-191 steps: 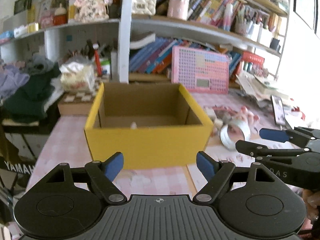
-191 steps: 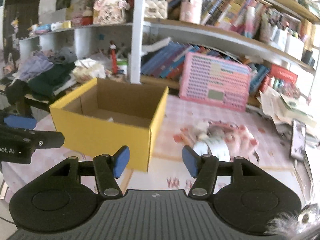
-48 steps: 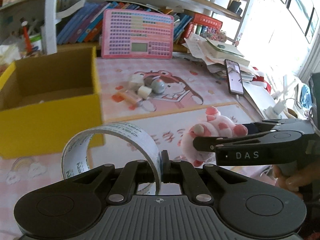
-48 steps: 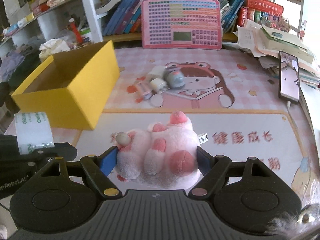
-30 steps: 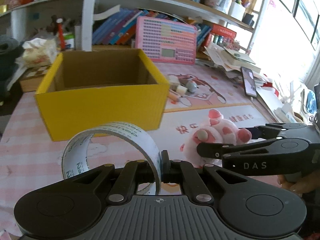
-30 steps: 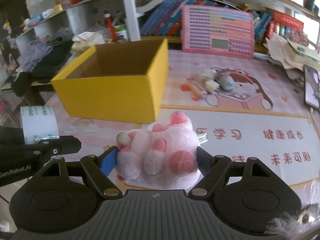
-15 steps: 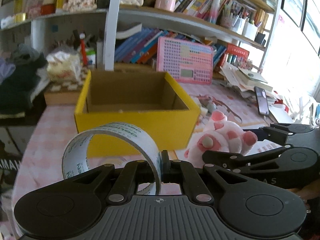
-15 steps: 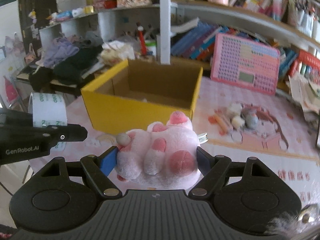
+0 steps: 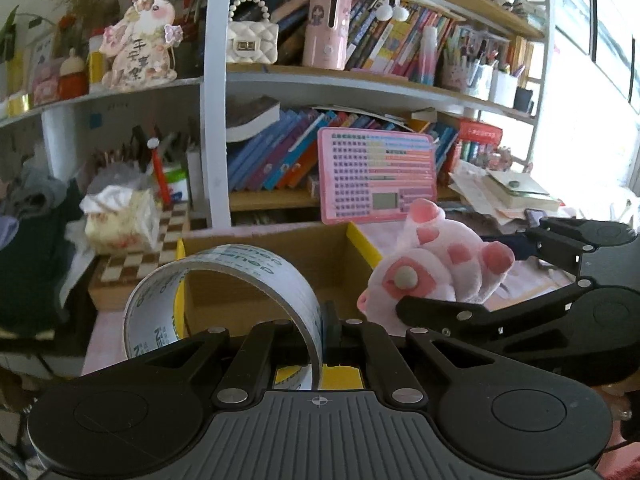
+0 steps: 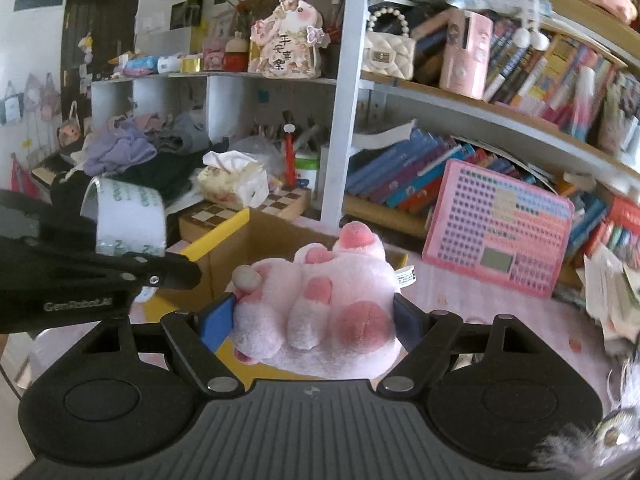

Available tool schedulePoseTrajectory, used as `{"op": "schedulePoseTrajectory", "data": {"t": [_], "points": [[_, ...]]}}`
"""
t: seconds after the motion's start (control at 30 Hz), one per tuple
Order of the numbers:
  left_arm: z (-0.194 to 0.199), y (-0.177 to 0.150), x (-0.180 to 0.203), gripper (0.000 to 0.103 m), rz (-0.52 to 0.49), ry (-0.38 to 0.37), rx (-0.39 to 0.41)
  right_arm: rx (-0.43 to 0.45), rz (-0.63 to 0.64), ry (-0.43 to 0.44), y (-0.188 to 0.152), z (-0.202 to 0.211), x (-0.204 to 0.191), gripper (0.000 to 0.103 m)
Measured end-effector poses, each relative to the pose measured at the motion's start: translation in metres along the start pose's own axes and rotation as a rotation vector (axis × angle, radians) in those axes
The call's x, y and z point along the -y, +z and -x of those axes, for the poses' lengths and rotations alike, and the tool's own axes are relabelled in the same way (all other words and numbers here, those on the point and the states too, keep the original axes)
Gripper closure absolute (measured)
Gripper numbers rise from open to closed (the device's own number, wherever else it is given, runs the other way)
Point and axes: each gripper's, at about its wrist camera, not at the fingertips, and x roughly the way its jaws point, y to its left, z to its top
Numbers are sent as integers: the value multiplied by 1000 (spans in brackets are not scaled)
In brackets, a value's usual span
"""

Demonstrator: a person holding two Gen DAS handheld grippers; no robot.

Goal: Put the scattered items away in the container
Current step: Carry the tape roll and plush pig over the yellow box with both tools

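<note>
Both loads have come up over the yellow box point(image 9: 362, 246): left gripper point(image 9: 325, 326) pinched tight on the tape roll point(image 9: 224, 280), right gripper point(image 10: 312, 320) spread around the plush toy point(image 10: 320, 304), neither dropped in yet.

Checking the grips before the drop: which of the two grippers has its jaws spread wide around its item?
The right gripper: its blue pads sit far apart on the pink plush toy. The left gripper is pinched nearly shut on the tape roll wall.
</note>
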Motion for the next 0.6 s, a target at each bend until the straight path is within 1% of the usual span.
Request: {"op": "schedulePoseTrajectory", "data": {"t": [0.07, 0.17, 0.27, 0.37, 0.5, 0.6], "points": [[-16, 8, -4, 100, 11, 11, -18, -11, 23, 11, 6, -19, 4, 23], [-42, 20, -16, 99, 48, 4, -59, -54, 64, 35, 12, -52, 11, 23], [-69, 31, -22, 99, 45, 6, -107, -127, 136, 74, 15, -88, 13, 23], [-97, 36, -27, 99, 56, 5, -164, -195, 215, 117, 11, -115, 9, 23], [-133, 32, -33, 99, 83, 9, -246, -258, 279, 164, 2, -136, 3, 23], [-154, 27, -38, 99, 102, 20, -293, -279, 263, 190, 2, -144, 5, 22]]}}
